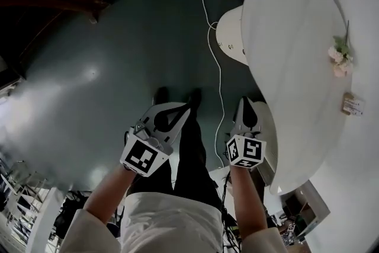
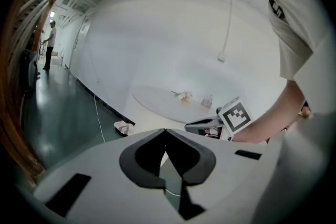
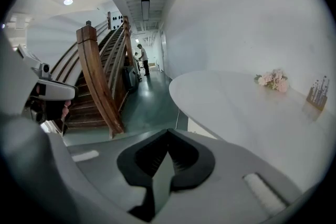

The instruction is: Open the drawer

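Both forearms reaching forward and down, white left gripper (image 1: 186,108) and white right gripper (image 1: 246,102) hovering over dark green floor (image 1: 118,68), fingers sitting together, empty, beside white oval table (image 1: 296,56), drawer not discernible, tabletop covering whatever is beneath.

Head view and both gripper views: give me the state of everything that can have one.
left claw: shut, empty
right claw: shut, empty
flowers: resting on the white table
cable: trailing loose across the floor
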Action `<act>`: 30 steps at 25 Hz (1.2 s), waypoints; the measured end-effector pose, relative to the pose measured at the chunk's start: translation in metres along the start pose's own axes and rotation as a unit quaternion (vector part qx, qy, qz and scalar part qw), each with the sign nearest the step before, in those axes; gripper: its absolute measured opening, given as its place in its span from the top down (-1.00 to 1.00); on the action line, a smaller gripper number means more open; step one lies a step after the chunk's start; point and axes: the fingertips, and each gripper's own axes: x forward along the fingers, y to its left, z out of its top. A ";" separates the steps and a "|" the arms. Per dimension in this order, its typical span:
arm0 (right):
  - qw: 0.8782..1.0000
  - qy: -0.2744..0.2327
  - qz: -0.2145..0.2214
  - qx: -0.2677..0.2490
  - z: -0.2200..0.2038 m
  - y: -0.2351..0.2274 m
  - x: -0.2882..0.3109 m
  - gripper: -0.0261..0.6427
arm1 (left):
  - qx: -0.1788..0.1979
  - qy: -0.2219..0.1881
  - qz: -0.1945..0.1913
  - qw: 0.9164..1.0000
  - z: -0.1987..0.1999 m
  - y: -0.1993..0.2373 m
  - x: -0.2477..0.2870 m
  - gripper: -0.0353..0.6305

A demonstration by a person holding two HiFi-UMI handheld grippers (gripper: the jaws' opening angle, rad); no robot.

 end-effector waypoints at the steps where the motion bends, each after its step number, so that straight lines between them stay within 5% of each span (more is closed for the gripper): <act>1: 1.000 -0.001 -0.001 0.000 -0.005 0.000 0.008 0.89 | 0.001 0.000 -0.001 1.000 -0.006 0.001 0.004 0.87; 17: 0.997 -0.026 -0.072 0.018 -0.052 -0.031 0.110 0.70 | 0.001 -0.001 0.006 1.000 -0.070 0.048 0.047 0.87; 30: 0.986 -0.034 -0.151 -0.056 -0.073 -0.054 0.162 0.46 | -0.016 0.000 -0.004 1.000 -0.114 0.060 0.067 0.87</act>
